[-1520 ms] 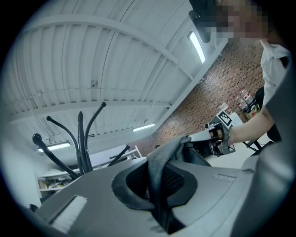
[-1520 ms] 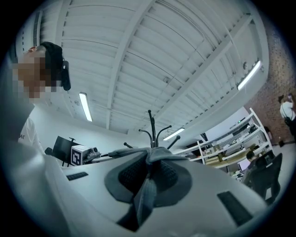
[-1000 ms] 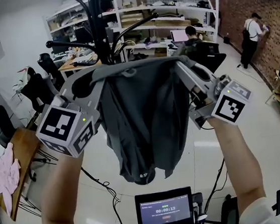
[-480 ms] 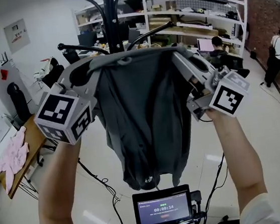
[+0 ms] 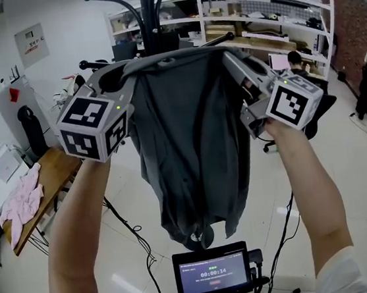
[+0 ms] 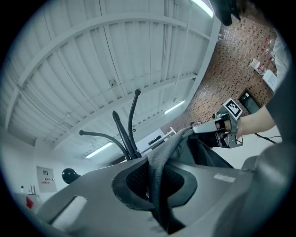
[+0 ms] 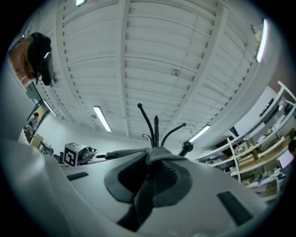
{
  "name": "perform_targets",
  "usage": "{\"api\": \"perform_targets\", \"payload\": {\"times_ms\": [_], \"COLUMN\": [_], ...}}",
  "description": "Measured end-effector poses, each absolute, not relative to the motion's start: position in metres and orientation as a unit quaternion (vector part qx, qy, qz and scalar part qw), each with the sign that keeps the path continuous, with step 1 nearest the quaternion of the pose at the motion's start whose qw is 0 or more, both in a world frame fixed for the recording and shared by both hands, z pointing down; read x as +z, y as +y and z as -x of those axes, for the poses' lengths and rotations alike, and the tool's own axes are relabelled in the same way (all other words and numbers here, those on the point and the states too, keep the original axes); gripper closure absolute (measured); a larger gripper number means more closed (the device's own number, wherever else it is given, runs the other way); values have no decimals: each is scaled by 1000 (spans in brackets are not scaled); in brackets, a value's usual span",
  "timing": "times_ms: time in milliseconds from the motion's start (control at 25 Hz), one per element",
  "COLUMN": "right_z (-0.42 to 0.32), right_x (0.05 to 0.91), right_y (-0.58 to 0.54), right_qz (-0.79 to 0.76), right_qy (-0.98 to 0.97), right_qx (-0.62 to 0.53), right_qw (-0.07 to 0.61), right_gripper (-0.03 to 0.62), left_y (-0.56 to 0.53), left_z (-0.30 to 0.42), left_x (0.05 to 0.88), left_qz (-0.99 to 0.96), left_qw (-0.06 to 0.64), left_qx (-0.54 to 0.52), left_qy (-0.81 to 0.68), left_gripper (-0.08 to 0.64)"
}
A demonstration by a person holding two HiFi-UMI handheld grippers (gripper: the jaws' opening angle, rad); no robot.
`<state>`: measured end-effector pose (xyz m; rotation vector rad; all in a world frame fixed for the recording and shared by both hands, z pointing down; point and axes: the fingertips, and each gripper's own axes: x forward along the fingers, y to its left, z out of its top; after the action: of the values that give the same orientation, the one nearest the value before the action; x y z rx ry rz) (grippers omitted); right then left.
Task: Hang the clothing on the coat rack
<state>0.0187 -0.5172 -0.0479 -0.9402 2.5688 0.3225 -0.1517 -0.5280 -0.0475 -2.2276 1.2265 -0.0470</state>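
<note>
A dark grey shirt (image 5: 189,142) hangs stretched between my two grippers in the head view, its collar held up near the black coat rack (image 5: 150,14) just behind it. My left gripper (image 5: 121,70) is shut on the shirt's left shoulder edge, and the pinched fabric (image 6: 159,180) shows between its jaws. My right gripper (image 5: 225,54) is shut on the right shoulder edge, with the fabric fold (image 7: 150,178) clamped between its pads. The rack's curved arms (image 6: 125,134) rise ahead of the left gripper, and the same arms (image 7: 155,127) stand beyond the right gripper.
A small screen on a stand (image 5: 212,271) sits below the shirt, with cables on the floor. A wooden table (image 5: 39,187) with pink cloth (image 5: 21,199) is at the left. Shelves (image 5: 267,19) and people fill the back right.
Both grippers have carried the shirt upward and closer to the rack, and the head view has tilted so the rack stands more directly behind the collar.
</note>
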Motion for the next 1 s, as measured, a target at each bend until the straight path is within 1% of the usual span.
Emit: {"api": "perform_targets", "payload": {"times_ms": [160,600,1000], "right_z": [-19,-33,-32], "right_x": [-36,16,82], "right_y": [-541,-603,-634], "right_qz": [356,404,407], "right_qy": [910,904,909], "right_qx": [94,57,13], "right_qw": [192,127,87], "right_gripper": [566,566,566], "left_y": [-551,-606,-625], "left_z": [154,141,120], "left_x": [-32,23,67], "left_qz": [832,834,852], "left_qw": [288,245,219], "left_qx": [-47,-116,-146], "left_qy": [472,480,453], "left_gripper": [552,552,551]}}
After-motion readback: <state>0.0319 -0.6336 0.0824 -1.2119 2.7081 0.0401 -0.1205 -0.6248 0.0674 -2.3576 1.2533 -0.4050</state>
